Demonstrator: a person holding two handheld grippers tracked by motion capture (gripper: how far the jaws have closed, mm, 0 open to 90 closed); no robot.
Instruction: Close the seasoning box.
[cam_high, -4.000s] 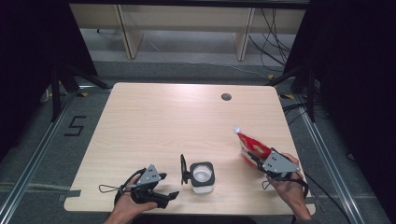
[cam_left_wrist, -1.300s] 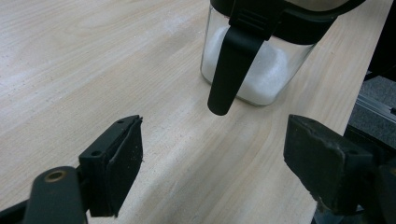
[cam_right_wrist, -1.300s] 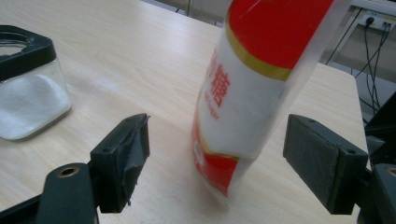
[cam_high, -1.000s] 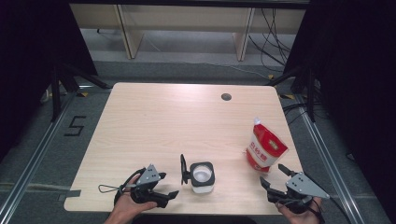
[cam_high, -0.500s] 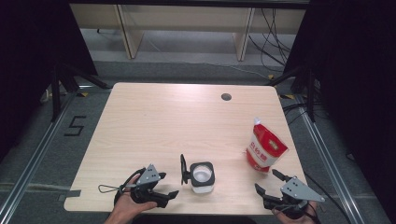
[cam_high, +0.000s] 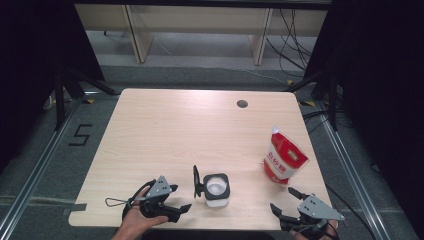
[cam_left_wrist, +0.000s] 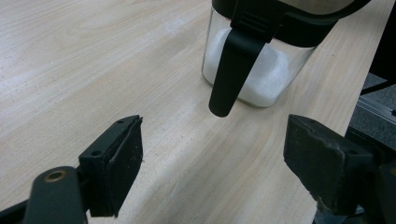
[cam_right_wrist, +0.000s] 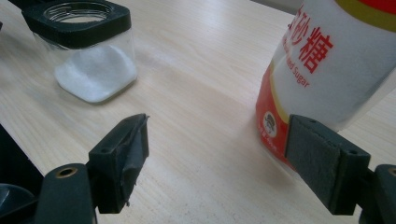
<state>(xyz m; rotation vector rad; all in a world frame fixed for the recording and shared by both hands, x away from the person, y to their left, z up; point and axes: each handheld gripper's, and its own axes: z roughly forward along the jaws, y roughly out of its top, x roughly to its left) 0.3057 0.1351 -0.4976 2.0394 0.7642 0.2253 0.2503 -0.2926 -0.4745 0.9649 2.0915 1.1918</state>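
At the lower edge of the high view, my left claw (cam_high: 177, 197) sits with its jaws wide apart and nothing between them, just left of the jar (cam_high: 217, 189). The jar stands near the front edge of the tabletop (cam_high: 175, 130), part full of white sugar, its flip lid (cam_high: 197, 181) hanging open on the left side. My right claw (cam_high: 285, 200), in the lower right corner, is also spread and empty, with the sugar bag (cam_high: 284, 161) upright just above it in the frame.

The bag worries me most. It is a soft pouch standing on a narrow base, and in the right claw's view one pad (cam_right_wrist: 327, 163) is already close to its foot. I judge that a careless nudge there would tip it, and if its top is open, sugar would spill across the tabletop.

The jar is the second risk. In the left claw's view the dangling lid (cam_left_wrist: 236, 60) hangs towards me. Catching it with a jaw could drag the jar towards the edge.
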